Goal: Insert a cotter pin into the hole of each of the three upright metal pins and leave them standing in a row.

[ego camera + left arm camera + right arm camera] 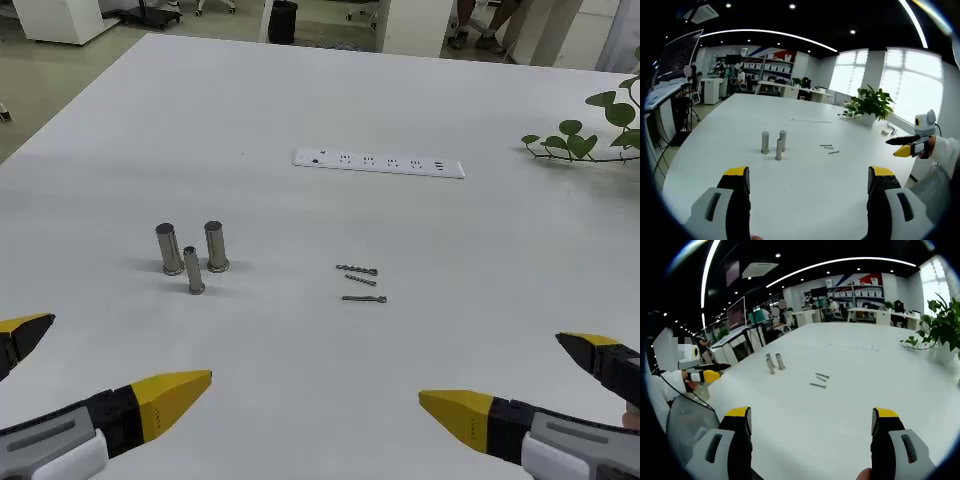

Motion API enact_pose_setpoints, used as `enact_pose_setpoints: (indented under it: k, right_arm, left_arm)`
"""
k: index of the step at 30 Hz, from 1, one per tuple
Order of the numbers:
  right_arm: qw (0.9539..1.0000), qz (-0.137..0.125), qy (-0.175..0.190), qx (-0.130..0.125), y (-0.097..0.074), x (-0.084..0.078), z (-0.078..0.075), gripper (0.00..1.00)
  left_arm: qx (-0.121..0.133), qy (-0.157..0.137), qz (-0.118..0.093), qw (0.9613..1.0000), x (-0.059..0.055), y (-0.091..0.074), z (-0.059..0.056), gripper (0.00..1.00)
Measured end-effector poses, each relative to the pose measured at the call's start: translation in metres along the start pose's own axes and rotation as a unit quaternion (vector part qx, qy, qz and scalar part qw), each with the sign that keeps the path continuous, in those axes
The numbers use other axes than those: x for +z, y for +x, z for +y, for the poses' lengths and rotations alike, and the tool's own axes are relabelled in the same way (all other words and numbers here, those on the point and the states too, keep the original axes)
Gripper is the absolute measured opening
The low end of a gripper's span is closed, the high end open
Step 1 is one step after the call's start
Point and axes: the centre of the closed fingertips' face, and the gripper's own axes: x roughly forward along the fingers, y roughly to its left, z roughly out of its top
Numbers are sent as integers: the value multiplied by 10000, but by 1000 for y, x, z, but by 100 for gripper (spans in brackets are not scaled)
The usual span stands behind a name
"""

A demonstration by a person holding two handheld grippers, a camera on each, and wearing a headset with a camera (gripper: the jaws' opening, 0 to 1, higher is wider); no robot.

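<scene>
Well ahead of left gripper [809,173] and right gripper [812,413], both agape, 3 pins [193,270] stand.

Wears a white sleeve [946,152] at the wrist. Pairs pointed yellow tips with black jaws on left gripper [125,349] and right gripper [493,370], backed by white housings with grey slots. Trails a thin dark cable [692,395] beside the sleeve.
</scene>
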Motion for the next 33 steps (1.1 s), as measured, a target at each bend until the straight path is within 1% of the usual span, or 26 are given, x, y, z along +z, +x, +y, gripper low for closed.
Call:
enact_pose_setpoints:
  k: [19,33]
  right_arm:
    - [10000,40,16,-50,0,-1,-1,98]
    - [9999,77,61,-91,2,-2,-4,98]
  left_arm:
    - [-108,5,192,9998,-7,3,-2,98]
    - [-127,-18,198,9997,-5,6,0,96]
